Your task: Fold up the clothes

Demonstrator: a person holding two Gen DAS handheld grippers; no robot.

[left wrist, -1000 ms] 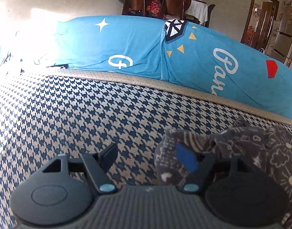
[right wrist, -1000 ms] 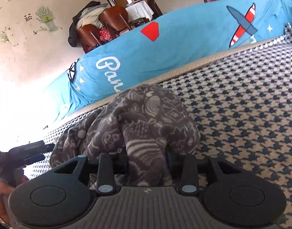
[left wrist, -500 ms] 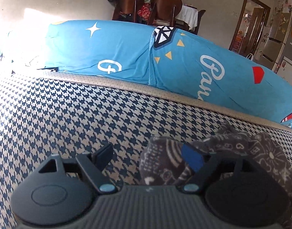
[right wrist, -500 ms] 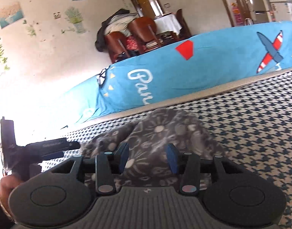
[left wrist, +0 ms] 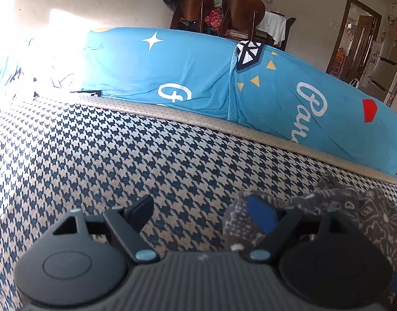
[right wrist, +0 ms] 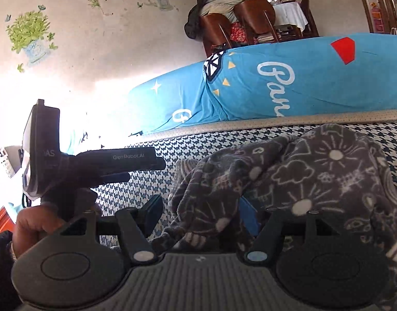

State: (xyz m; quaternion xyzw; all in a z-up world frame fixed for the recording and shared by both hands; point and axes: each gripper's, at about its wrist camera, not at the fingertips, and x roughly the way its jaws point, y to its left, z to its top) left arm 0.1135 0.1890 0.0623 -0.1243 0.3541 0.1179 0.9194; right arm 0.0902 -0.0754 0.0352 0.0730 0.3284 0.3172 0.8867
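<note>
While the right gripper (right wrist: pixel 201 213) opens with grey patterned garment (right wrist: pixel 302 176) between its jaws, the cloth slumps in a heap on the houndstooth cover (left wrist: pixel 120 150). Left gripper (left wrist: pixel 201 211) is spread; its right finger could snag the bunched edge.

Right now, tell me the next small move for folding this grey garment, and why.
Probably close the right claw on the nearest fold: its jaws are opening with the bunched grey garment between them, unpressed. The left claw stands open beside the heap, gripping nothing.
</note>
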